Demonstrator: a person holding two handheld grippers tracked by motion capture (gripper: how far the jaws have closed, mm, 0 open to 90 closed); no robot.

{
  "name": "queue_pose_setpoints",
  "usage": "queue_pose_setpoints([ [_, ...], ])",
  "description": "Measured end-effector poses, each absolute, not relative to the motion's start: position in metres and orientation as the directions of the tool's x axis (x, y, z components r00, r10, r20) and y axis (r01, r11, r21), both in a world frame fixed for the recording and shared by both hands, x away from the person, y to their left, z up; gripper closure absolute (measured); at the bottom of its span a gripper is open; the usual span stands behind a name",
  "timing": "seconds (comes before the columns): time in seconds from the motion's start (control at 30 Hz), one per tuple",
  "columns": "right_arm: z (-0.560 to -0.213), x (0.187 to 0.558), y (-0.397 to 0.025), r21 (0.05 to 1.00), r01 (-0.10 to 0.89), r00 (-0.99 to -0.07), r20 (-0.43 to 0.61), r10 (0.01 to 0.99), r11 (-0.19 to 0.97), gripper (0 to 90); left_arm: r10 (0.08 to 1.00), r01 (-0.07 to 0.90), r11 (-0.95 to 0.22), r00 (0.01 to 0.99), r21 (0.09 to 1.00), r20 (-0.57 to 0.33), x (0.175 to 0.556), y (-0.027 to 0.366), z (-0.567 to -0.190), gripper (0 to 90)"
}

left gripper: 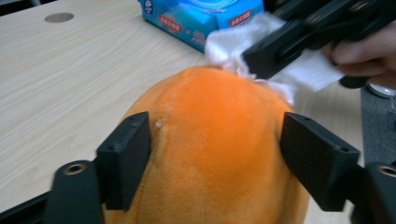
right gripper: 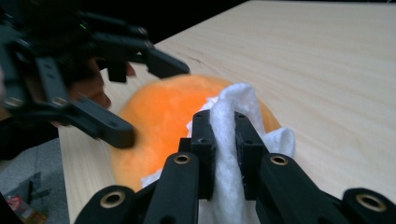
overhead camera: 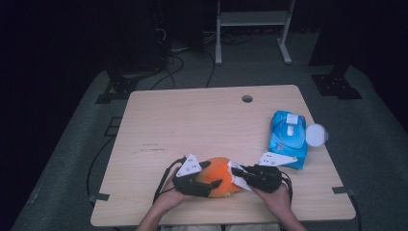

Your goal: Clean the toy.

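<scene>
Resting near the front edge of the table [overhead camera: 202,115], the orange plush toy [overhead camera: 222,177] sits between the left tool's [overhead camera: 206,179] jaws, which press its sides. The right tool [overhead camera: 239,175] is clamped on a white wipe [right gripper: 229,140] pressed against the toy's top. A blue wipes pack [overhead camera: 287,139] lies well apart, right.

Pale wood-grain rectangular table [overhead camera: 202,120], rounded corners, small round grommet hole [overhead camera: 247,98] near the far edge. Orange rounded plush toy [overhead camera: 220,177] rests on the near edge, centre. Blue soft pack of wet wipes [overhead camera: 288,138], white flip lid, lies at the right side. Faint dark marks [overhead camera: 151,147] left of centre.
</scene>
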State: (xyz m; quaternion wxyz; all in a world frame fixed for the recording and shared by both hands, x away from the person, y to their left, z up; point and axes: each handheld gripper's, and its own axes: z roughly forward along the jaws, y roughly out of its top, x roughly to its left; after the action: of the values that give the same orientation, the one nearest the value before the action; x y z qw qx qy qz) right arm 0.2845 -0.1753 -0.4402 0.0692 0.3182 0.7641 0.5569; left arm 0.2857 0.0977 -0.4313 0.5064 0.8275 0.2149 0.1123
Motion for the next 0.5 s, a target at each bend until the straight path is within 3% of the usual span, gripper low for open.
queue_pose_setpoints([
  [0.13, -0.44, 0.282, -0.175, 0.895, 0.406, -0.793, 0.244, 0.558, 0.184, 80.7, 0.537, 0.293, -0.379, 0.842, 0.878, -0.049, 0.292, 0.098, -0.431, 10.8],
  [0.23, -0.438, 0.28, -0.171, 0.899, 0.388, -0.803, 0.223, 0.553, 0.201, 80.6, 0.529, 0.326, -0.369, 0.844, 0.87, -0.092, 0.295, 0.1, -0.438, 14.4],
  [0.5, -0.446, 0.286, -0.181, 0.883, 0.437, -0.752, 0.254, 0.608, 0.173, 80.8, 0.506, 0.302, -0.395, 0.86, 0.868, -0.068, 0.292, 0.099, -0.437, 16.8],
])
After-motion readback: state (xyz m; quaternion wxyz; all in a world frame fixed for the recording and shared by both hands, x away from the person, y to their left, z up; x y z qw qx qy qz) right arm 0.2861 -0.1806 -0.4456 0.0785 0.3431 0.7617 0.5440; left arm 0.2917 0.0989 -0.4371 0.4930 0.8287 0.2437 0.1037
